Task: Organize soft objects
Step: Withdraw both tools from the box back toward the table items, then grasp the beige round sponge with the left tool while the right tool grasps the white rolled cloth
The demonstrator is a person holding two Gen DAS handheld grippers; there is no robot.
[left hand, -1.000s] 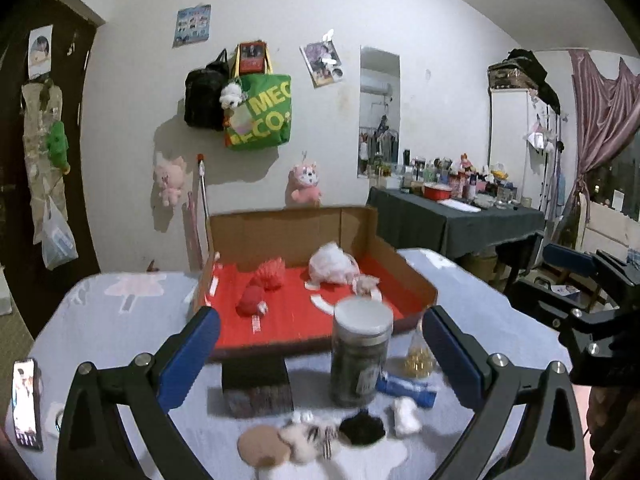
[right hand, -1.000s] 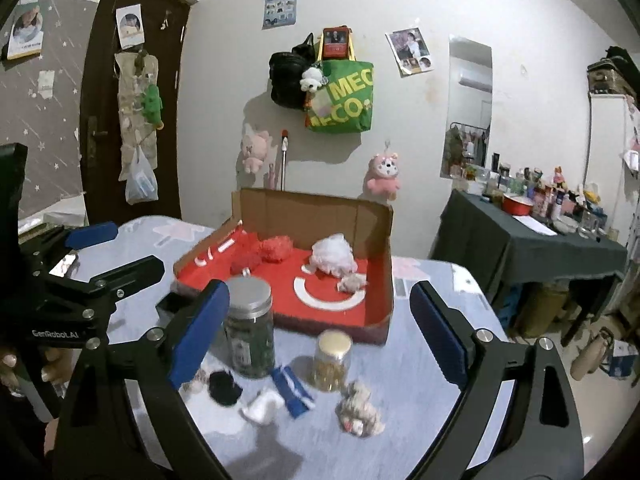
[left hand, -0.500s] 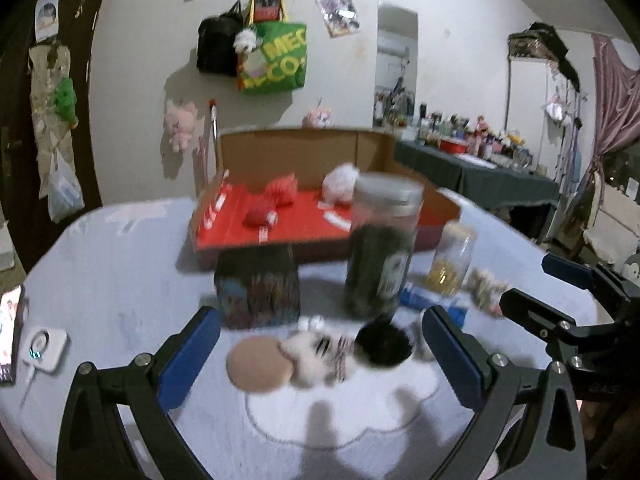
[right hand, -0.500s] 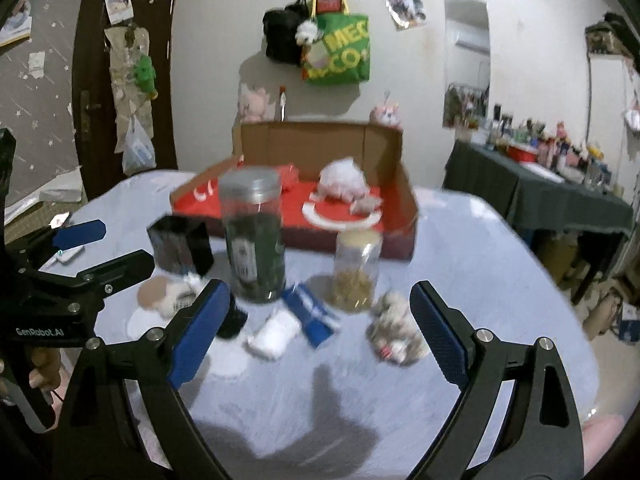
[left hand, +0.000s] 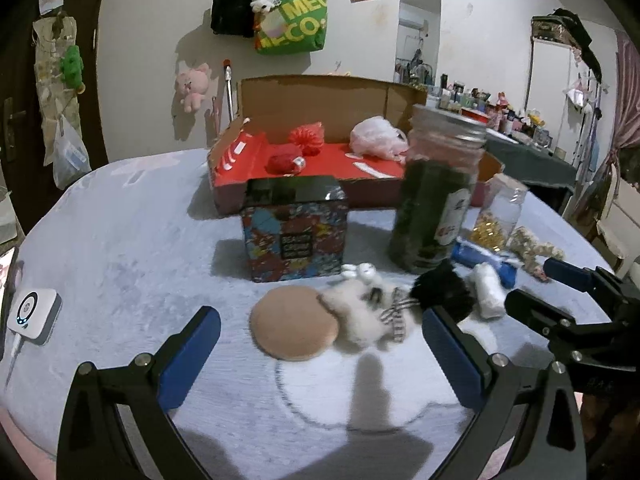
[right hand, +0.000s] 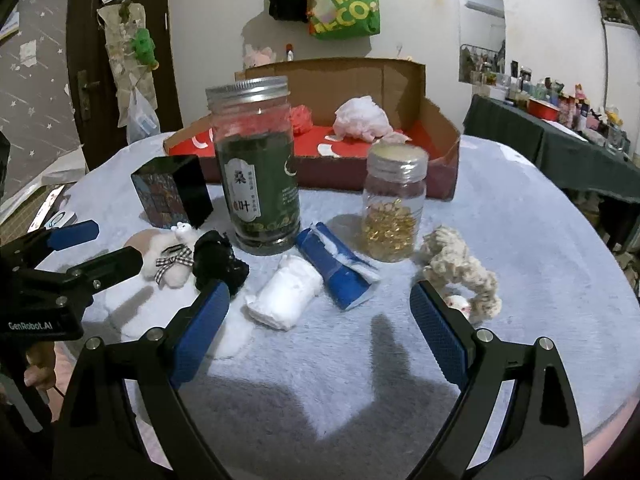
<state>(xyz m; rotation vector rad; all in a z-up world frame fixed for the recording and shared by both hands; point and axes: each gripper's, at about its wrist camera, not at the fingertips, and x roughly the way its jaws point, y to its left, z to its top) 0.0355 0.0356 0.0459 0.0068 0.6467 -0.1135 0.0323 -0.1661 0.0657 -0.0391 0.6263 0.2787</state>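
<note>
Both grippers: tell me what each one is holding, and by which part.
Nothing is held. The left gripper stands open above the tan puff and white plush; the right gripper stands open near the white roll, touching nothing.

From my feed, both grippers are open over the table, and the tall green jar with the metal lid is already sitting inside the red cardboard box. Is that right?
Not quite. The tall green jar stands on the table in front of the red cardboard box, not inside it; the right wrist view shows this. The rest holds: the left gripper and right gripper are both open over the table.
</note>
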